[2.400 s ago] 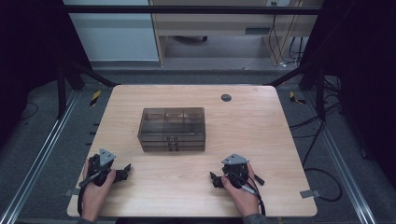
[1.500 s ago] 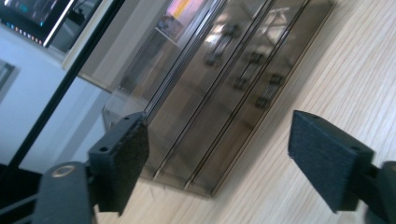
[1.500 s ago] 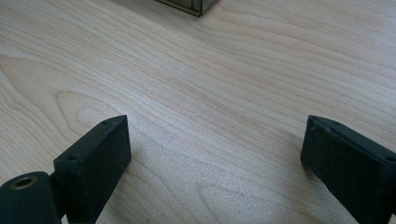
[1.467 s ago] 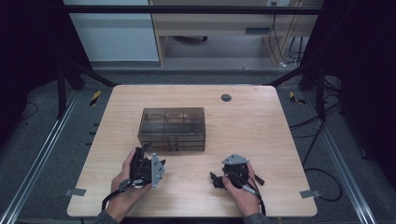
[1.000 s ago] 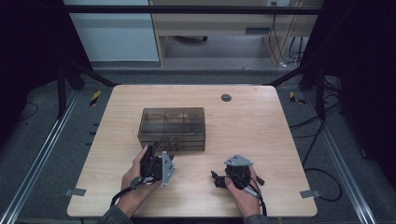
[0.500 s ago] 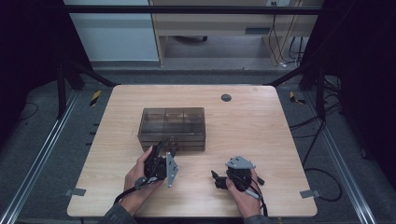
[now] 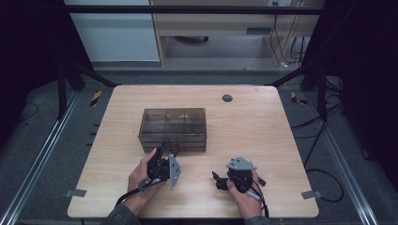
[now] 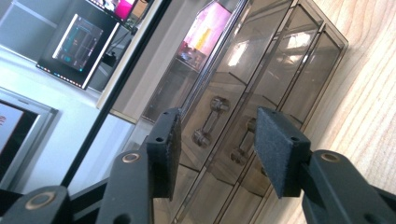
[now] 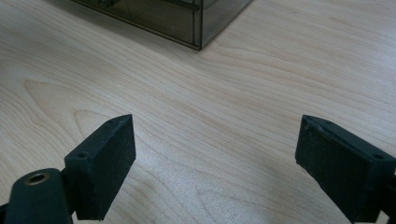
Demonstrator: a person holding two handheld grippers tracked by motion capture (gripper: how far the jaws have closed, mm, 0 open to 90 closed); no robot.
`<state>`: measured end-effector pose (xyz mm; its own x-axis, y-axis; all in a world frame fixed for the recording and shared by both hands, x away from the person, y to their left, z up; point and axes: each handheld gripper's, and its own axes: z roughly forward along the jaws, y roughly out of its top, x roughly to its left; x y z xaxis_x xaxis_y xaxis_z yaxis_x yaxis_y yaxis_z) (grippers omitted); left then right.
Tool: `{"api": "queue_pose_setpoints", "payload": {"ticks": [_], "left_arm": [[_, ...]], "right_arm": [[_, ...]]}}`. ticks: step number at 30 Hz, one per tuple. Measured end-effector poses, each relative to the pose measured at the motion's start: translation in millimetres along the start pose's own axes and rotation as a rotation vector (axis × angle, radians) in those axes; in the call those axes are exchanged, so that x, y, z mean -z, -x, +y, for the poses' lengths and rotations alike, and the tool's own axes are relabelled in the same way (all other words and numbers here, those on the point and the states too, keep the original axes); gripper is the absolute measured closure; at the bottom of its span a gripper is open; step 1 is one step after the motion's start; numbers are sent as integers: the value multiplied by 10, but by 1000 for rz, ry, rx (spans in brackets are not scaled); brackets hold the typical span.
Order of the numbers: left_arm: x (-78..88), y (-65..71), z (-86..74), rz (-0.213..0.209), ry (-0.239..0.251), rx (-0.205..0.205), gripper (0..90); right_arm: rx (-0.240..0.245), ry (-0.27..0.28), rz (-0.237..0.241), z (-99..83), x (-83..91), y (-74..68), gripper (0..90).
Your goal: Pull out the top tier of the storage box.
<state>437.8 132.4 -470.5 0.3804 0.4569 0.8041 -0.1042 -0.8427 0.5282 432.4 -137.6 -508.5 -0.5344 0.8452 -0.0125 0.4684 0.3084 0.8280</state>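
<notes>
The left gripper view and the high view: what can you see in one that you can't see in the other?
The left gripper view brings close the small drawer handles on the box's front, framed between the left gripper's open pads, which have just been closing and touch nothing yet. It also catches lit screens behind.

The high view takes in the whole wooden table, a dark round disc near its far edge, and the right gripper resting on the tabletop.

Both share the smoky see-through drawer box and the left gripper at its front.
</notes>
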Motion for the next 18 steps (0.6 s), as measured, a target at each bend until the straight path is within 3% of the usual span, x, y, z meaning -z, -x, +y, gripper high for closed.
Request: {"api": "queue_pose_setpoints", "payload": {"ticks": [7,15,18], "left_arm": [[-21,61,21,26,16,-40,569],[-134,120,4,54,-42,-121,594],[-172,146,-6,69,-62,-174,602]], "right_arm": [[0,-1,3,0,-1,3,124],[2,-2,5,2,-2,3,128],[3,-3,6,2,-4,5,130]]}}
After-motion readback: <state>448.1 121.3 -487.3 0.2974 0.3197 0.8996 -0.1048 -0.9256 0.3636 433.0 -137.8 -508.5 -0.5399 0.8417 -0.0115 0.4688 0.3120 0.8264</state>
